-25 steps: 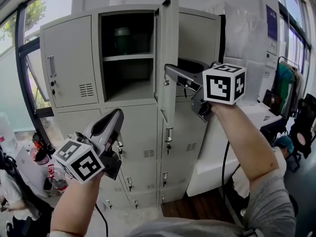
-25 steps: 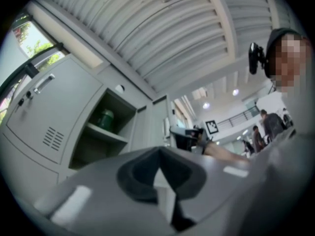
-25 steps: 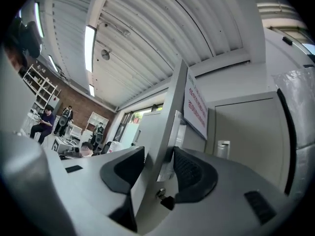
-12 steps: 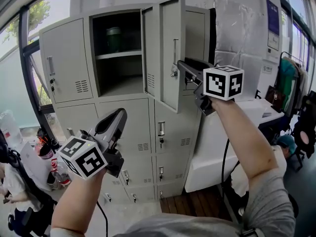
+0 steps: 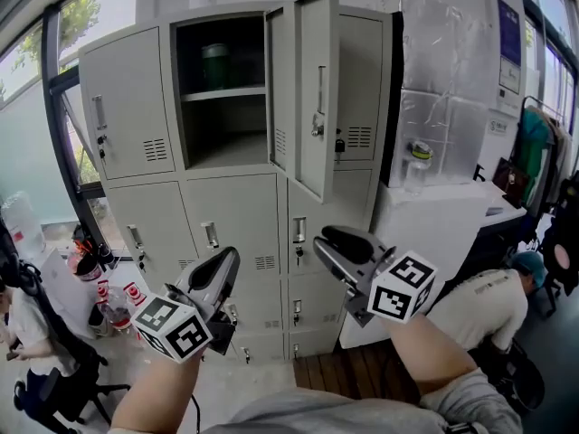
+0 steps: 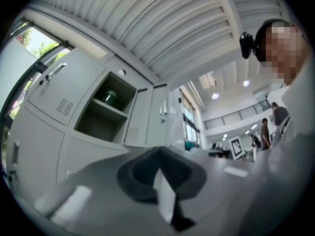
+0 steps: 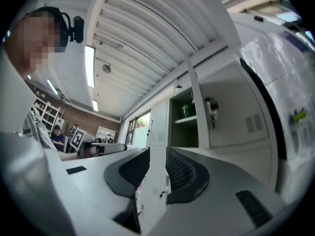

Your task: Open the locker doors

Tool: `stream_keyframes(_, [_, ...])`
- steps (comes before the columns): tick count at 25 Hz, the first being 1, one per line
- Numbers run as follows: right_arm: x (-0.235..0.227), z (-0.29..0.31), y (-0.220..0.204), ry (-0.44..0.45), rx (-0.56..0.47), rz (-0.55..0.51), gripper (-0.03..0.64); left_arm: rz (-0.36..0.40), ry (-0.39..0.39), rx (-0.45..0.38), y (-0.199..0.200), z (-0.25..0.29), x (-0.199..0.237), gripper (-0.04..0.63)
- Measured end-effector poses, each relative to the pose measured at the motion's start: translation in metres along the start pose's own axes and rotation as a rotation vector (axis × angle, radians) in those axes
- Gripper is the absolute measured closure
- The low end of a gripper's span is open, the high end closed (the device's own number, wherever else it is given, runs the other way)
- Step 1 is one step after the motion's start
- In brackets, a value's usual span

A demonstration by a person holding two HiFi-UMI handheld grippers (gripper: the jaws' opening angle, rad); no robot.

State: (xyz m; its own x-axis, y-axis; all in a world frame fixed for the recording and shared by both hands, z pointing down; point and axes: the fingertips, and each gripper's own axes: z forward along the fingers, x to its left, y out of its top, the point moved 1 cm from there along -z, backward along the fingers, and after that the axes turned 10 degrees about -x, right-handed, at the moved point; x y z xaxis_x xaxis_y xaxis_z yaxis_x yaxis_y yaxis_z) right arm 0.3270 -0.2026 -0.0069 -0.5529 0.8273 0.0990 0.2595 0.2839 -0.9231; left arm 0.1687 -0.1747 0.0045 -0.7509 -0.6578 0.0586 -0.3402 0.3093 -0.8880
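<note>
The grey locker (image 5: 235, 215) fills the middle of the head view. Its top middle compartment (image 5: 226, 125) stands open, with a green container (image 5: 215, 66) on the upper shelf. Two door panels (image 5: 317, 98) stick out toward me at that compartment's right side. The top left door (image 5: 127, 107) and the lower doors are closed. My right gripper (image 5: 324, 240) hangs low, well below and in front of the open doors, its jaws (image 7: 157, 154) a little apart with nothing between them. My left gripper (image 5: 228, 259) is low on the left, tips together (image 6: 158, 151), holding nothing.
A white counter (image 5: 434, 233) with a plastic bottle (image 5: 416, 165) adjoins the locker's right side. A person (image 5: 493, 306) crouches beneath it. Another person (image 5: 18, 333) sits at far left beside bottles (image 5: 118, 306) on the floor. Clothes hang at far right.
My right gripper has come away from the door handle and dropped from door height to down in front of the lower lockers. The left gripper has barely moved.
</note>
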Motion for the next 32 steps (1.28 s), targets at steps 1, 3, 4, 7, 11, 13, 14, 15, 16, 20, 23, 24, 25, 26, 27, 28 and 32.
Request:
stream_keyframes(1, [0.008,-0.006,-0.024,0.004,0.019,0.044,0.524,-0.002,0.009,0.011,-0.011,-0.008,0.0,0.591])
stream_keyframes(3, [0.015,-0.015,-0.059,-0.01,0.047,0.108,0.535,-0.006,0.029,0.026,-0.029,-0.022,-0.002,0.591])
stream_keyframes(4, [0.017,-0.019,-0.071,-0.021,0.059,0.134,0.537,-0.011,0.039,0.028,-0.037,-0.028,-0.002,0.591])
stream_keyframes(7, [0.019,-0.026,-0.091,-0.037,0.094,0.161,0.54,-0.048,0.059,0.01,-0.05,-0.045,-0.002,0.592])
stream_keyframes(11, [0.024,-0.032,-0.092,-0.027,0.109,0.133,0.54,-0.015,0.049,-0.001,-0.05,-0.061,-0.006,0.594])
stream_keyframes(13, [0.025,-0.033,-0.091,-0.029,0.106,0.142,0.54,-0.013,0.049,0.001,-0.048,-0.066,-0.007,0.594])
stream_keyframes(14, [0.026,-0.034,-0.092,-0.03,0.107,0.148,0.54,-0.024,0.052,-0.003,-0.047,-0.069,-0.007,0.592])
stream_keyframes(15, [0.027,-0.034,-0.094,-0.028,0.111,0.153,0.54,-0.035,0.057,-0.006,-0.047,-0.072,-0.007,0.592])
stream_keyframes(16, [0.03,-0.033,-0.096,-0.024,0.117,0.157,0.54,-0.043,0.066,-0.008,-0.047,-0.075,-0.006,0.592])
stream_keyframes(20, [0.041,-0.027,-0.109,0.007,0.135,0.177,0.54,-0.048,0.117,0.014,-0.053,-0.093,0.001,0.591])
stream_keyframes(23, [0.051,-0.015,-0.125,0.027,0.139,0.205,0.54,-0.041,0.173,0.037,-0.056,-0.113,0.015,0.591])
stream_keyframes(24, [0.055,-0.01,-0.133,0.033,0.141,0.217,0.54,-0.04,0.195,0.045,-0.057,-0.12,0.022,0.591])
stream_keyframes(25, [0.06,-0.003,-0.141,0.04,0.146,0.231,0.54,-0.039,0.216,0.054,-0.058,-0.128,0.03,0.591])
stream_keyframes(26, [0.066,0.006,-0.15,0.049,0.152,0.243,0.54,-0.037,0.237,0.063,-0.058,-0.136,0.039,0.591])
stream_keyframes(27, [0.072,0.015,-0.158,0.063,0.16,0.251,0.54,-0.032,0.258,0.071,-0.058,-0.145,0.048,0.591])
stream_keyframes(28, [0.08,0.026,-0.167,0.079,0.17,0.255,0.54,-0.026,0.278,0.076,-0.058,-0.155,0.058,0.591])
stream_keyframes(32, [0.112,0.082,-0.204,0.137,0.204,0.247,0.538,-0.002,0.345,0.074,-0.052,-0.2,0.107,0.591])
